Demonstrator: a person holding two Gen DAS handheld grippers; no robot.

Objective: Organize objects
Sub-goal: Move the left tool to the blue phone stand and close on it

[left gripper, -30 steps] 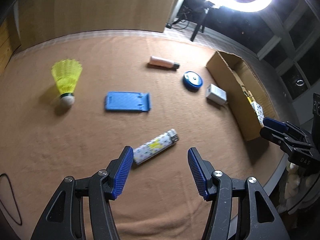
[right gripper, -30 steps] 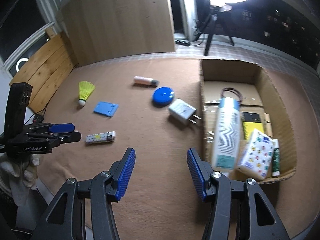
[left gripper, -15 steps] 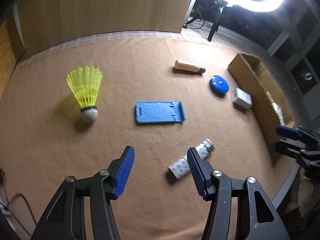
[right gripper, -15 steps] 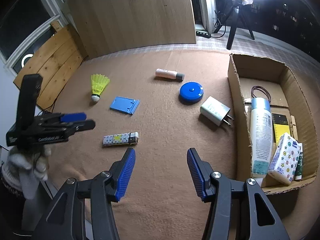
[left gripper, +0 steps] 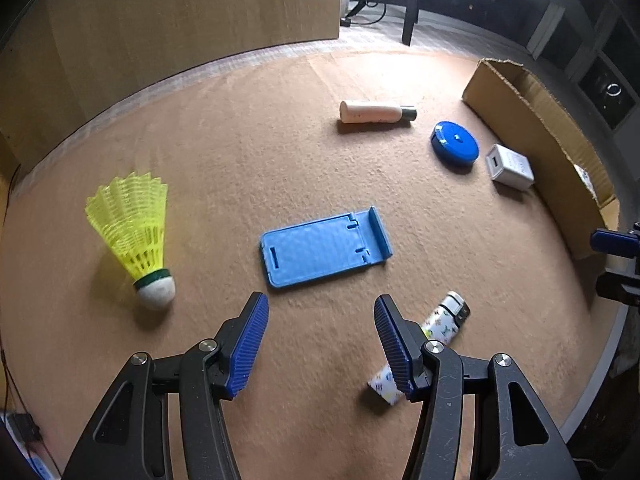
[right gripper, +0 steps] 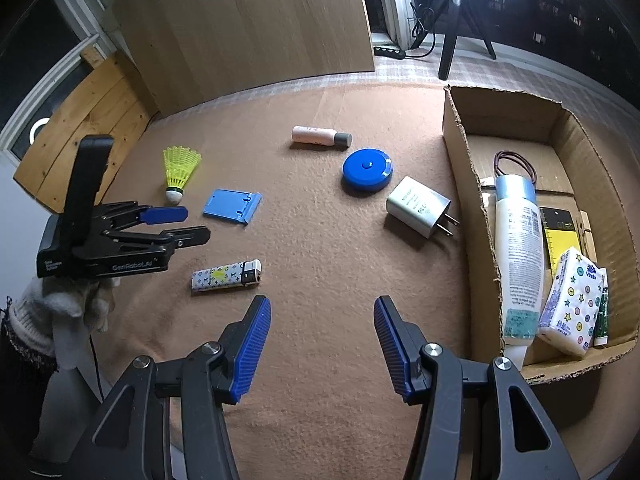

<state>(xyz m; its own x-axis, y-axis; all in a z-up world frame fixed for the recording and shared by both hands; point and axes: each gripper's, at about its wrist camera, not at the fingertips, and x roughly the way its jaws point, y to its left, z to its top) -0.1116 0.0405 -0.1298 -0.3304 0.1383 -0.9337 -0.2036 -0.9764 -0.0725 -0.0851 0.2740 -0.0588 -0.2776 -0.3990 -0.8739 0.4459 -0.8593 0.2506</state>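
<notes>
On the brown mat lie a blue phone stand [left gripper: 324, 246], a yellow shuttlecock [left gripper: 134, 232], a patterned lighter [left gripper: 436, 330], a pink tube [left gripper: 376, 112], a blue round case [left gripper: 455, 143] and a white charger [left gripper: 510, 167]. My left gripper [left gripper: 320, 340] is open and empty, just short of the phone stand, with the lighter beside its right finger. It also shows in the right wrist view [right gripper: 182, 224]. My right gripper [right gripper: 322, 344] is open and empty over bare mat, left of the cardboard box [right gripper: 460, 152].
The box holds a white lotion bottle [right gripper: 518, 256], a tissue pack [right gripper: 568, 300], a yellow item [right gripper: 558, 240] and a hair band [right gripper: 514, 162]. A wooden board [right gripper: 248, 28] stands behind the mat. A light stand [right gripper: 452, 36] is at the back.
My left gripper has swung left, away from the lighter and toward the phone stand and shuttlecock. My right gripper has shifted left and drawn back from the box. Both stayed open.
</notes>
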